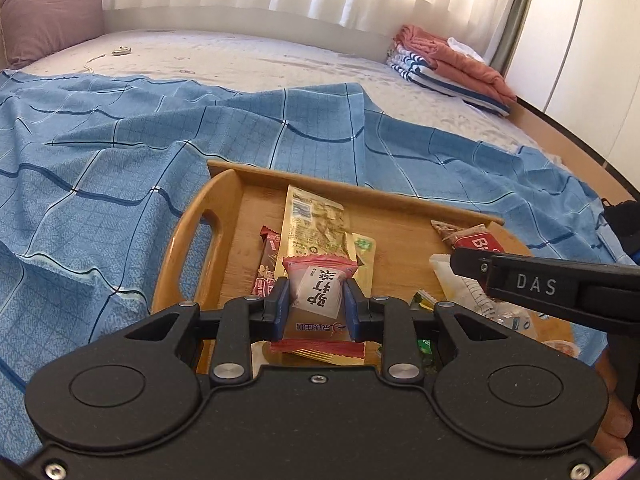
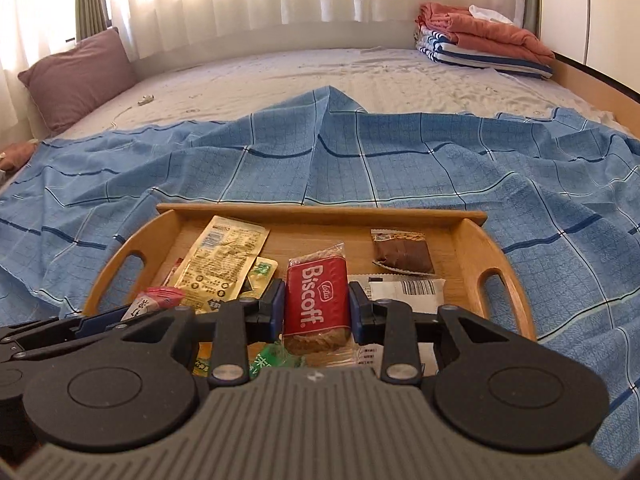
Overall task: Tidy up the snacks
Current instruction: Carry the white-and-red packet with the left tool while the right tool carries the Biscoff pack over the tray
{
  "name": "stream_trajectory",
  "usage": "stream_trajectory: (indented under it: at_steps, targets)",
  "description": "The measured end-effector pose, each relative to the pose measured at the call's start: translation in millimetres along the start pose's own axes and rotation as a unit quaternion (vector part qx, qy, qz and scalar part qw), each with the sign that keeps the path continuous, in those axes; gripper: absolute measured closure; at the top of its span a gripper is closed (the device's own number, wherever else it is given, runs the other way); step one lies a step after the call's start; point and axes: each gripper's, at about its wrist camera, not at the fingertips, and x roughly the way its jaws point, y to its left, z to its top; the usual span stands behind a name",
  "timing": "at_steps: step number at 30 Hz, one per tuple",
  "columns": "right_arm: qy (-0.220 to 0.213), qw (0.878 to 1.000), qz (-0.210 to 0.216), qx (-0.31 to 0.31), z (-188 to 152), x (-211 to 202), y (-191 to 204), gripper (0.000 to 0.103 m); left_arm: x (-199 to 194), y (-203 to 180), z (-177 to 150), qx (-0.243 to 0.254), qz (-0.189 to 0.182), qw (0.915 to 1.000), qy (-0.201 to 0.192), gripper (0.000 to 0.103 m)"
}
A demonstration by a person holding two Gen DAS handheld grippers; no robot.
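My left gripper [image 1: 316, 300] has its fingers pinching a pink-ended candy packet [image 1: 318, 292] just above the wooden tray [image 2: 320, 213] on the blue checked cloth [image 2: 400, 160]. My right gripper [image 2: 317, 306] is clamped on the red Biscoff packet [image 2: 316, 304], over the tray too, yellow sachet [image 2: 224, 260] lying beside.

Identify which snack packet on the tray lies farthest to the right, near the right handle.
The brown chocolate-coloured packet, lying alone near the wooden tray's back right corner. The other loose packets lie left of it or nearer the camera; the Biscoff packet is held in the right gripper.
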Motion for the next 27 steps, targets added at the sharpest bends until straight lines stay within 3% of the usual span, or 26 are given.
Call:
stream_trajectory:
  at_steps: [7,27]
  targets:
    - [0.02,1.0,-0.01,0.001,-8,26,-5,0.066,15,-11,-8,0.024,0.004,0.9997,0.001,0.076]
    - [0.026,0.999,0.018,-0.008,-22,40,1,0.066,27,-15,-17,0.048,0.011,0.9988,-0.004,0.076]
